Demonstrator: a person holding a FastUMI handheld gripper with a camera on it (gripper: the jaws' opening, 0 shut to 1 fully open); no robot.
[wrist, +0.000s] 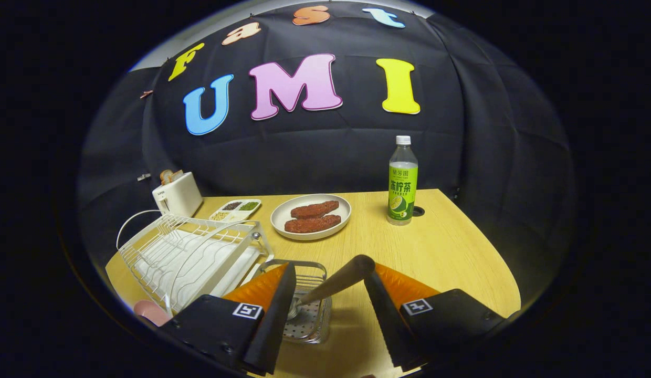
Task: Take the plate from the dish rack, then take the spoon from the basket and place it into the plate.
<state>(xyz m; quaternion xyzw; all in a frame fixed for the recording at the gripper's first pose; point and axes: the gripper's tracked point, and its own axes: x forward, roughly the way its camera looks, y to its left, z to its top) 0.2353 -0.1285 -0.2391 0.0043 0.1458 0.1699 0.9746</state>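
One dish rack [189, 252], one basket [310, 304], one spoon [333, 283], one plate [311, 216] with two meat slices [314, 217], one bottle [402, 181], one toaster [177, 195], one divided tray [235, 209], one tabletop [436, 247]

The spoon's [333, 283] bowl end is hidden behind a finger [275, 310] of the parted gripper [328, 286], which also covers part of the basket [312, 315], and the pink object [151, 312] beside the dish rack [189, 257] is cut off.

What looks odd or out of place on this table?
The spoon leans askew out of the wire basket, its handle slanting up between the open gripper fingers. The plate already holds two reddish slabs, so the spoon would land on food.
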